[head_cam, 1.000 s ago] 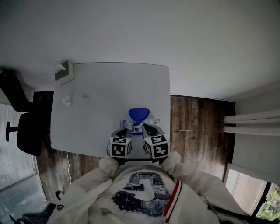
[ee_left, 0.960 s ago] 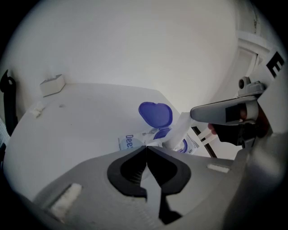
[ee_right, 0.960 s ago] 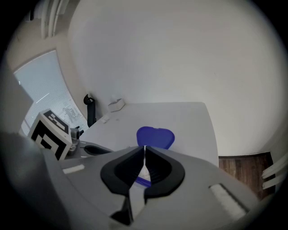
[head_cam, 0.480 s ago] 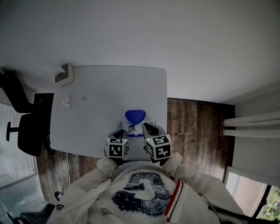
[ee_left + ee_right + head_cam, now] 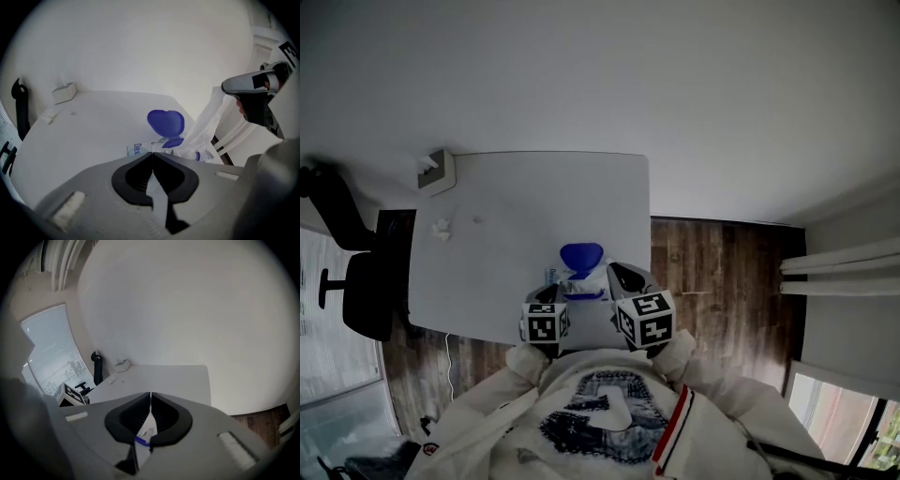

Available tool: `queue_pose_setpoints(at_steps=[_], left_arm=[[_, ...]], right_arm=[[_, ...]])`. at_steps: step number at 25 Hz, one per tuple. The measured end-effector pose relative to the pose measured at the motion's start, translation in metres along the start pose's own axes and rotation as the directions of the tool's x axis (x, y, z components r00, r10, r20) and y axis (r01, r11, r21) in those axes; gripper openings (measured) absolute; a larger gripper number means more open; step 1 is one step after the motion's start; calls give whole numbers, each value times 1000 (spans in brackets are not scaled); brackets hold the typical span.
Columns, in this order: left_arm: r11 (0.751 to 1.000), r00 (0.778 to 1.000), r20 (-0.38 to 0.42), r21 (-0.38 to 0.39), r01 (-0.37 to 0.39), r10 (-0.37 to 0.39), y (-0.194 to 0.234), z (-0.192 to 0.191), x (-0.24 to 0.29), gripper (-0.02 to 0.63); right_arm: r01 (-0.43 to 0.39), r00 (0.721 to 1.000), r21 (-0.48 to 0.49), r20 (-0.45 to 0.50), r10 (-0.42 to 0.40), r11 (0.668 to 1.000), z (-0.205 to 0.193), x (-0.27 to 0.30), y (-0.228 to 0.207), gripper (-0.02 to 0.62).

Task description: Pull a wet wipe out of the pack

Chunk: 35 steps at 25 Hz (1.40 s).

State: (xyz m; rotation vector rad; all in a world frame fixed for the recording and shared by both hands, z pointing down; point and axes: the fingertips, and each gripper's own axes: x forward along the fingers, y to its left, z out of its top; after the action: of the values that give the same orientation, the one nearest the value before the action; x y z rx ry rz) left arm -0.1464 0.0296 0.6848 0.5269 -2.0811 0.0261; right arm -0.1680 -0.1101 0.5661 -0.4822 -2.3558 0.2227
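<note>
At the far left of the head view a black chair (image 5: 364, 292) stands beside the white counter (image 5: 516, 211). A tissue box (image 5: 437, 169) sits on the counter's upper left corner, with a small crumpled white scrap (image 5: 442, 228) lying below it, well apart from everything else.

Toward the middle, at the counter's near edge, the left claw (image 5: 152, 153) is closed, its jaws meeting tip to tip. The tips sit right at the near edge of the pack (image 5: 140, 149); whether they pinch that edge or only rest against it cannot be told. The pack lies flat on the counter, its blue lid (image 5: 165, 122) flipped up and open.

To the right of the lid, a wet wipe (image 5: 206, 124) rises out of the pack's opening as a stretched white sheet, slanting toward the upper right of the left gripper view. Its top end is clamped in the right claw (image 5: 226, 86), which is closed on it above the pack. Its lower end is in the pack.

Right of the counter is dark wooden floor (image 5: 712, 281).
</note>
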Motion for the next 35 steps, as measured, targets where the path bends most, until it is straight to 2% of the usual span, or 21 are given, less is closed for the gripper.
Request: queue_pose_setpoints(at_steps=[9,21,27,35], left_arm=[[999,999,14,-5,-43,43,0,1,-3,12],[997,996,49,-19,-73,74,-4,4,-8,14],[998,995,77,-18,-56,57,-9,12,-10,17],[999,993,115,34,-41,37,-28,29,-27,49]], right_arm=[[-3,997,-3,76,3,1000,28,-24,-14,15],[31,986,-65,168,-20,997,61,-54,-24,15],[44,976,-67,216,-29,997,75,-67,-31,15],[45,969,-42,246,-33,998,81,-77,-40,15]])
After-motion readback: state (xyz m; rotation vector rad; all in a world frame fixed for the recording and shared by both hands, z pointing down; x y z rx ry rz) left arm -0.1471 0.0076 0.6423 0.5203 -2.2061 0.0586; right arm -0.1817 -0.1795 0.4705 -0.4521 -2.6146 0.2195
